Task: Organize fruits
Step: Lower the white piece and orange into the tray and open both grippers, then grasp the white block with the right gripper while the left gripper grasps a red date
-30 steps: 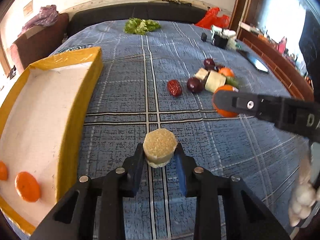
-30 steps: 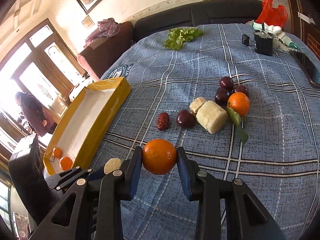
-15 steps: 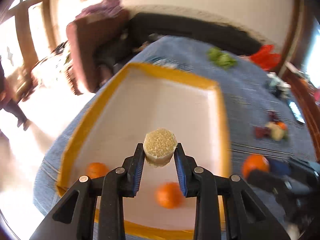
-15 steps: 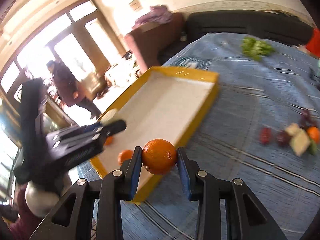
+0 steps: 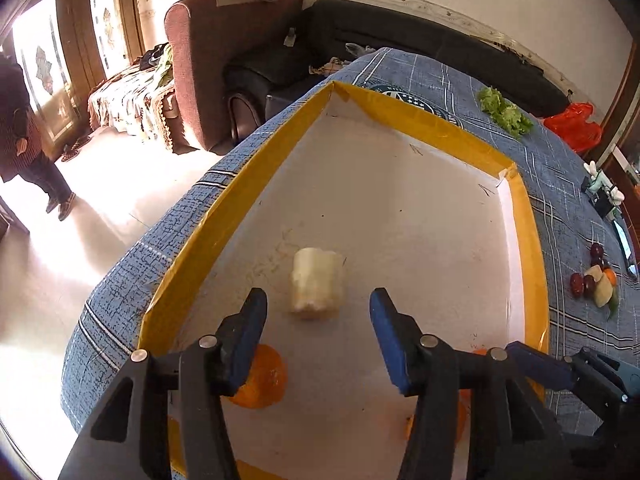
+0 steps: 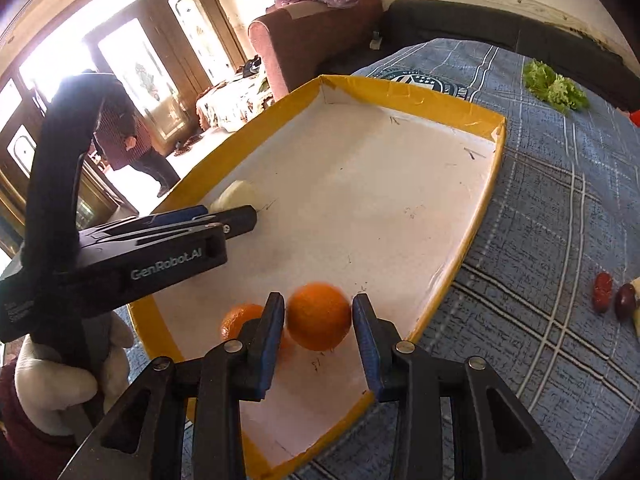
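A yellow-rimmed tray (image 5: 440, 128) with a white floor lies on the blue checked cloth. My left gripper (image 5: 318, 336) is open above the tray, and a pale sugarcane piece (image 5: 318, 284) lies on the tray floor just ahead of it. An orange (image 5: 262, 380) sits under its left finger. My right gripper (image 6: 318, 324) hangs over the tray's near corner (image 6: 460, 264). Its jaws stand slightly apart around an orange (image 6: 319, 316) that looks blurred and loose. Another orange (image 6: 240, 318) lies behind the left finger. The left gripper (image 6: 224, 216) and sugarcane piece (image 6: 238, 196) also show in the right wrist view.
More fruit lies on the cloth at the right: red dates, plums, sugarcane chunks and an orange (image 5: 596, 280). Lettuce (image 5: 506, 112) lies at the far end. A sofa and armchair (image 5: 224, 72) stand behind the table. A person (image 5: 24, 140) stands at the left.
Both grippers swung from the cloth to over the tray. My left gripper opened and the sugarcane piece now lies on the tray floor. My right gripper's jaws have parted around the orange.
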Demonstrator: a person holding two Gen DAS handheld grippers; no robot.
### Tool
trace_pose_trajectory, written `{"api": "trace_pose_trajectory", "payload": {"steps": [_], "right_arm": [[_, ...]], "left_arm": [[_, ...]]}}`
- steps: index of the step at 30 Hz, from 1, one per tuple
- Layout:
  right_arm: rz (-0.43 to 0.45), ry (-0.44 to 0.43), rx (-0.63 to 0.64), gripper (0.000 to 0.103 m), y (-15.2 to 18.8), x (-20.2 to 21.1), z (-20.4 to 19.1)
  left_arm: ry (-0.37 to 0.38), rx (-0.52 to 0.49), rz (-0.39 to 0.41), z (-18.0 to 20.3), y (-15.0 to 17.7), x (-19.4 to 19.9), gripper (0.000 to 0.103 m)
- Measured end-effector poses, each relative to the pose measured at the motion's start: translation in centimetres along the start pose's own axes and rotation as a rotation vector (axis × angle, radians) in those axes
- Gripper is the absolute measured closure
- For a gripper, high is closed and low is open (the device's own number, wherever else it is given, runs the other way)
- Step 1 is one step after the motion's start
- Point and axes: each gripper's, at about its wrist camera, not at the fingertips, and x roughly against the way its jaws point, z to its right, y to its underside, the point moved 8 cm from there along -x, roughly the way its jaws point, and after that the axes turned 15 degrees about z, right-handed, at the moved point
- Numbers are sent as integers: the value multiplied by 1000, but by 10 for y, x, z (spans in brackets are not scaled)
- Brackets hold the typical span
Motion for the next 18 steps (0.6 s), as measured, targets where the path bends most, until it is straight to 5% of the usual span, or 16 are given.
{"api": "trace_pose_trajectory", "payload": {"steps": [4,11,18], "right_arm": [[54,-17,-48,47,-8,22,10],[121,58,-108,47,-5,53,49],[186,185,-203,47,10,106,129]], "left_arm": [[21,65,24,-9,-1,14,49],[49,157,121,-18,6,72,39],[147,118,168,27,6,104,31]]}}
